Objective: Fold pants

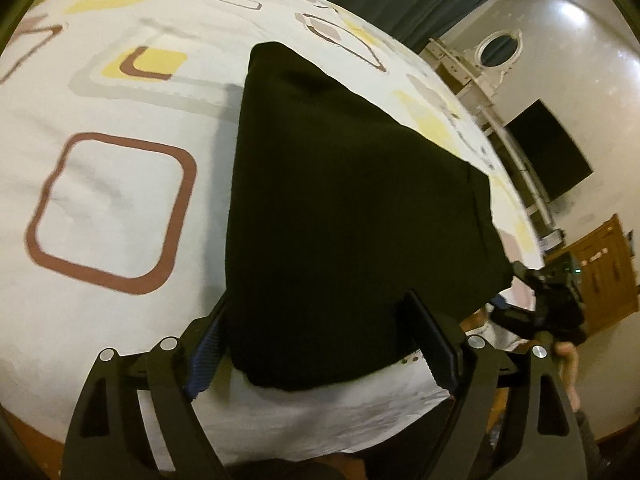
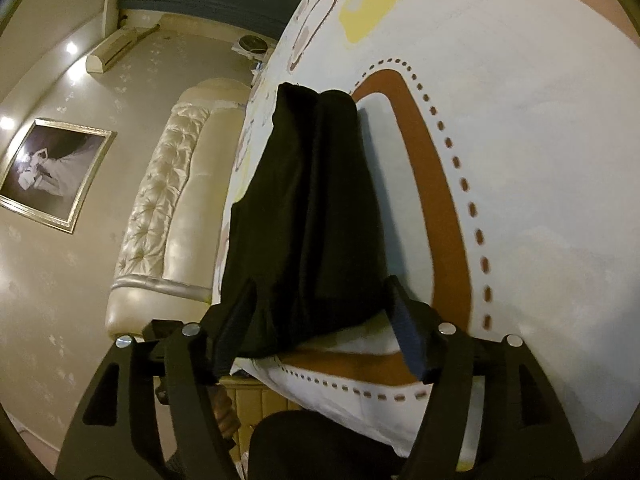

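The black pants (image 1: 340, 200) lie folded into a long narrow stack on the patterned bed sheet (image 1: 120, 200), running away from me. My left gripper (image 1: 316, 332) stands open at their near end, one finger on each side of the cloth and neither pad squeezing it. In the right wrist view the same pants (image 2: 312, 208) show lengthwise creases on the sheet (image 2: 520, 160). My right gripper (image 2: 320, 320) is open as well, straddling the near end of the stack. The right gripper (image 1: 552, 308) and the hand holding it also show at the bed's edge in the left wrist view.
The near edge of the bed runs just under both grippers. A padded cream headboard (image 2: 176, 200) and a framed picture (image 2: 52, 176) stand to the left. A dark screen (image 1: 548, 152) and a wooden cabinet (image 1: 604, 268) lie beyond the bed on the right.
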`<move>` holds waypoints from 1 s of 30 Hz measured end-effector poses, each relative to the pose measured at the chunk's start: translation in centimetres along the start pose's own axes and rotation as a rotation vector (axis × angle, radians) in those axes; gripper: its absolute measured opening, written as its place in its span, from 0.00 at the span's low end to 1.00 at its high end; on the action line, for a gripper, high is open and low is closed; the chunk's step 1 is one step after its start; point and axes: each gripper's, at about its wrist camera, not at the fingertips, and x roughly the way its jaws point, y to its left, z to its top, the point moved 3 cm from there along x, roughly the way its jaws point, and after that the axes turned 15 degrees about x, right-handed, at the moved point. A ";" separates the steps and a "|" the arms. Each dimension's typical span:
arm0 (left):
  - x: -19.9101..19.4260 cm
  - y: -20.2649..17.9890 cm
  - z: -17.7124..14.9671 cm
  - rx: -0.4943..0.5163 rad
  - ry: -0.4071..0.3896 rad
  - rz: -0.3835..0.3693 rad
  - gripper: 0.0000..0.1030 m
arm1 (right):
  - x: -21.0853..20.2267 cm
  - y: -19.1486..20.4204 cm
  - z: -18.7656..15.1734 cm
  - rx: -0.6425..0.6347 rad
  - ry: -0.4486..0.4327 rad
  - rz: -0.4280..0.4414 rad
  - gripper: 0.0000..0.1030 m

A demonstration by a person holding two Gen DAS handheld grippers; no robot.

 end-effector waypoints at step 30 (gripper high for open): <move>-5.9 -6.6 -2.5 0.174 -0.100 0.439 0.82 | -2.7 3.4 -6.8 -0.377 -0.276 -0.524 0.85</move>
